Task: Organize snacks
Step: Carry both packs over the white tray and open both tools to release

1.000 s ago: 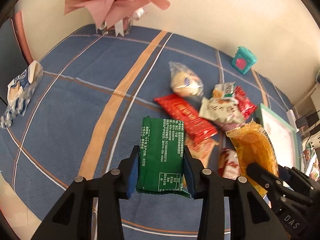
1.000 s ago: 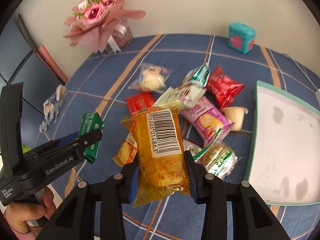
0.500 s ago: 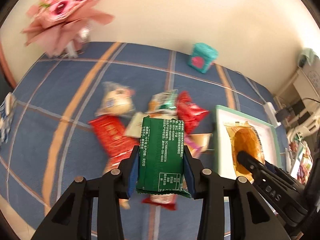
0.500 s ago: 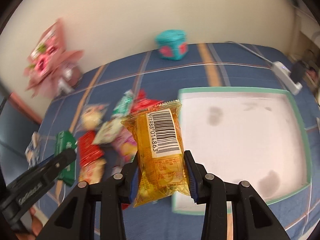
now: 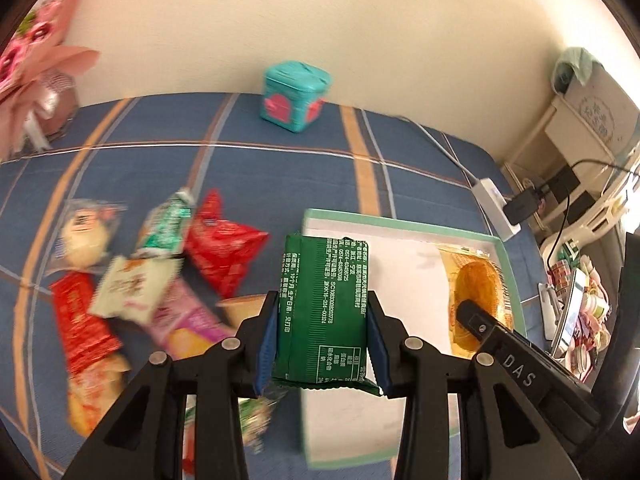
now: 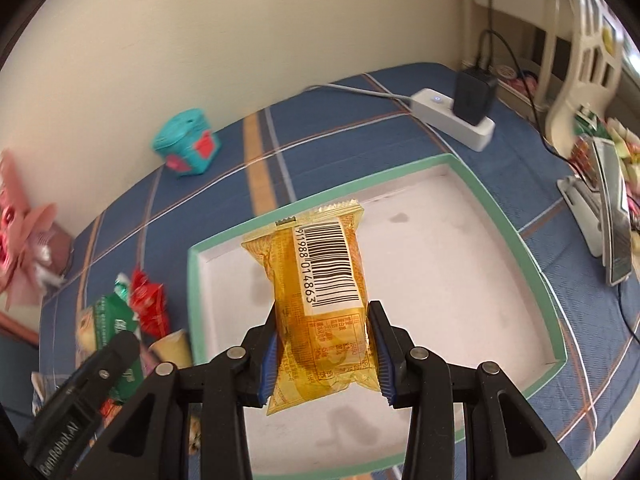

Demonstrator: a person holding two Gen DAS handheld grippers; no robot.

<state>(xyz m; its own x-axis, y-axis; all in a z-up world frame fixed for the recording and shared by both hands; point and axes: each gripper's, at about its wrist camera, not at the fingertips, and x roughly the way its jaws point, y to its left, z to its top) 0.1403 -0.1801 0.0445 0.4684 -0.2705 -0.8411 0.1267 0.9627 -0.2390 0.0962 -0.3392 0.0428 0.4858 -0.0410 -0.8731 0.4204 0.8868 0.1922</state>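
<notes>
My left gripper (image 5: pixel 322 344) is shut on a green snack packet (image 5: pixel 325 304) and holds it in the air over the left edge of the white tray with a green rim (image 5: pixel 400 220). My right gripper (image 6: pixel 324 354) is shut on a yellow snack packet with a barcode (image 6: pixel 320 300) and holds it above the tray (image 6: pixel 460 280). The yellow packet also shows in the left wrist view (image 5: pixel 476 292), with the right gripper (image 5: pixel 500 344) behind it. A pile of several snack packets (image 5: pixel 160 280) lies on the blue cloth left of the tray.
A teal box (image 5: pixel 294 96) stands by the wall. A white power strip with a black plug (image 6: pixel 456 120) lies behind the tray. A pink bouquet (image 5: pixel 32 60) is at the far left. A stand with clutter (image 6: pixel 600 200) is right of the table.
Both grippers have swung to the right with their packets, from over the snack pile to over the tray. Their grips have not changed.
</notes>
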